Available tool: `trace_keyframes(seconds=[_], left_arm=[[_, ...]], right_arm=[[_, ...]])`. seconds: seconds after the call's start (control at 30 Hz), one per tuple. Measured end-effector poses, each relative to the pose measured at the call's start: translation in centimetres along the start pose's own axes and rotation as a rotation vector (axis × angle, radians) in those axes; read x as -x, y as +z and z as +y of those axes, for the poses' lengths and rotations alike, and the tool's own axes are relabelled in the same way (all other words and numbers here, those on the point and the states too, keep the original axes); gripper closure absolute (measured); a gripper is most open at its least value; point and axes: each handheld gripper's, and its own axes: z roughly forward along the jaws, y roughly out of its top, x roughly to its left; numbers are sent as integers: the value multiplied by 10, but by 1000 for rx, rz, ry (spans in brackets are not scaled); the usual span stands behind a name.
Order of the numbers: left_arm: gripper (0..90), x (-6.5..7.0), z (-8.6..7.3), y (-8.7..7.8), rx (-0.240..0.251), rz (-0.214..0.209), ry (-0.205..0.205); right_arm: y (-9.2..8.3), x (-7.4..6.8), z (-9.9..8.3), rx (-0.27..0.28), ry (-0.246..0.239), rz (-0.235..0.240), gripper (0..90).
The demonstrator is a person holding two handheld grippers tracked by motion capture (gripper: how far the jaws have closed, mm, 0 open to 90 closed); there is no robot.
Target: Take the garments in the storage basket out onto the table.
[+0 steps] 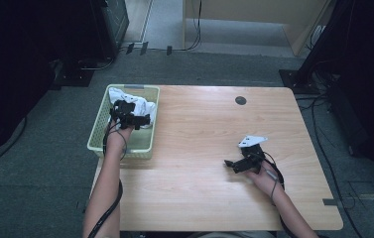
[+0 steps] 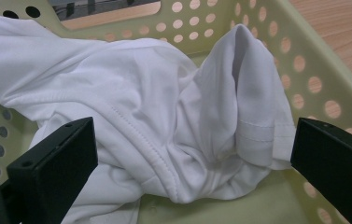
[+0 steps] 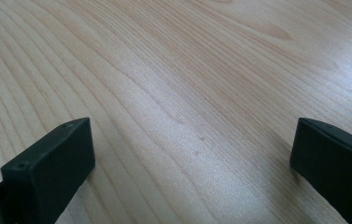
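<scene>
White garment (image 2: 131, 107), crumpled, sits inside pale green perforated basket (image 1: 100, 130) at the left side of the wooden table (image 1: 209, 198). Looks like a T-shirt or similar knit, stitched hem and seams visible in the left gripper view; exact garment type can't be told. Bunched toward the far end of the basket, one fold standing up against the right-hand wall.

Left gripper (image 2: 187, 154) is down in the basket over the cloth, jaws spread wide, one each side of the pile, nothing pinched yet. Right gripper (image 1: 235, 164) rests low over bare tabletop, well apart from the basket, jaws also released wide, holding nothing; the right gripper view has wood grain between them.

Handling judgement: soft, light, limp fabric, no stiffness, will drape and trail when lifted. Not fragile. Slightly slick knit, so a thin single layer could slip out of flat jaws. Better hold is a thick bunch: the ridge of folds with the double-stitched seam in the middle of the pile, or the raised hemmed fold on the right. Bite deep enough to catch several layers. Watch for cloth snagging on the basket rim or dragging the light basket along as it comes up; the free right gripper could steady the basket or take a second corner.
</scene>
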Motion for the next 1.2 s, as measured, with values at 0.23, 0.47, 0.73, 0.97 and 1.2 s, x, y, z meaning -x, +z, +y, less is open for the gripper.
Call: trace_keyframes(seconds=[0.23, 0.47, 0.73, 0.97, 1.2], left_arm=[[8, -5, -2, 5, 5, -1, 1], [8, -13, -2, 12, 15, 10, 6], [8, -20, -4, 21, 11, 13, -1], [8, -30, -5, 31, 8, 0, -52], [9, -36, -7, 41, 3, -14, -58]], right_arm=[[0, 0, 0, 0, 0, 0, 0], [0, 0, 0, 0, 0, 0, 0], [0, 0, 0, 0, 0, 0, 0], [0, 0, 0, 0, 0, 0, 0], [0, 0, 0, 0, 0, 0, 0]])
